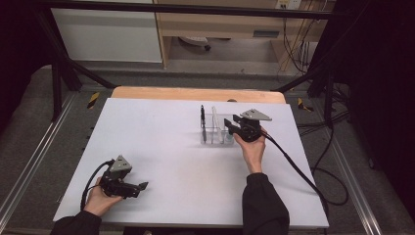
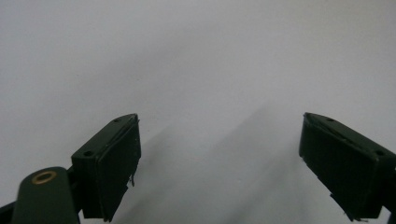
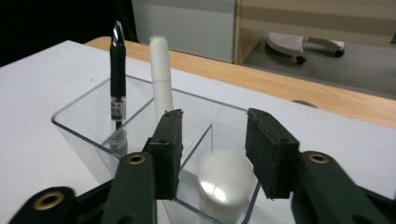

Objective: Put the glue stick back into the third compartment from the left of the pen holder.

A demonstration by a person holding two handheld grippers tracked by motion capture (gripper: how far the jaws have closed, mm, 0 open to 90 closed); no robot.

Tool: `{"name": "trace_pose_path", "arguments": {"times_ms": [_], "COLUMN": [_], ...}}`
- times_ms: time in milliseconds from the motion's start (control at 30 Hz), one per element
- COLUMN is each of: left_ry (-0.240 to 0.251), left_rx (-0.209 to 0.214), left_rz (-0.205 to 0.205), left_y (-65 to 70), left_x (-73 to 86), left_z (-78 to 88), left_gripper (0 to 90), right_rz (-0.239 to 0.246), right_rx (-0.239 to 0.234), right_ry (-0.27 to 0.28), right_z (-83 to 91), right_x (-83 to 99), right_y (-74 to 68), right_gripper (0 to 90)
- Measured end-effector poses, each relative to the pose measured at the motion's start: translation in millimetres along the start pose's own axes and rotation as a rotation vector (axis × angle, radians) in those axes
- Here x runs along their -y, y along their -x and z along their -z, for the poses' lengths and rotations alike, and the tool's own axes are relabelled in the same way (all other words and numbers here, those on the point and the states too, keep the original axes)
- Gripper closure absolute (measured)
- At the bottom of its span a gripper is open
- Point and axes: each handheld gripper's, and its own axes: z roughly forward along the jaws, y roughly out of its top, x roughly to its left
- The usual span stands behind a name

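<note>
Hovering over the clear organiser [image 3: 84, 126], the right gripper [image 3: 213, 154] has its fingers [image 3: 168, 149] partly apart with nothing pressed between them; a white cylinder [image 3: 223, 184] stands blurred below the gap, inside the nearest compartment, and whether either pad touches it cannot be told. In the right gripper view, a black pen [image 3: 117, 88] stands upright at about 10 o'clock from the fingers, and a white pen [image 3: 161, 84] stands just beside it at about 11 o'clock, both in a farther compartment. From the high view, the organiser [image 1: 214, 129] sits on the white tabletop [image 1: 161, 142] toward 1 o'clock of its middle, with the right gripper [image 1: 230, 126] at its right end. Down at 7 o'clock on the tabletop, the left gripper [image 1: 142, 186] rests low in the person's hand, its fingers [image 2: 112, 163] spread wide over bare white surface, holding nothing.
</note>
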Motion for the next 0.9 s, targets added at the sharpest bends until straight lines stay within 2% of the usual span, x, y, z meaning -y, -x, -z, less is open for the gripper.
{"name": "trace_pose_path", "arguments": {"times_ms": [200, 333, 467, 767, 900], "left_ry": [0.0, 0.0, -0.002, -0.006, -0.007], "left_rx": [0.001, -0.001, -0.002, -0.003, -0.004], "left_rz": [0.0, 0.0, 0.001, 0.003, 0.002], "left_y": [0.3, 0.3, 0.6, 0.8, 1.1], "left_x": [-0.1, 0.0, -0.1, 0.1, 0.2], "left_z": [-0.1, -0.3, -0.3, -1.2, -1.6], "left_gripper": [12.5, 12.5, 12.5, 12.5, 12.5], "right_rz": [0.017, 0.015, 0.007, 0.029, 0.036], "right_rx": [-0.023, -0.045, -0.073, -0.132, -0.122], "right_ry": [-0.01, -0.018, -0.038, -0.146, -0.18], "right_z": [18.6, 30.0, 41.8, 64.4, 72.2], "right_x": [-11.3, -15.0, -17.3, -8.2, 6.6], "right_y": [-3.3, -5.9, -8.5, -11.2, -10.0], "right_gripper": [36.7, 24.2, 15.4, 3.8, 1.6]}}
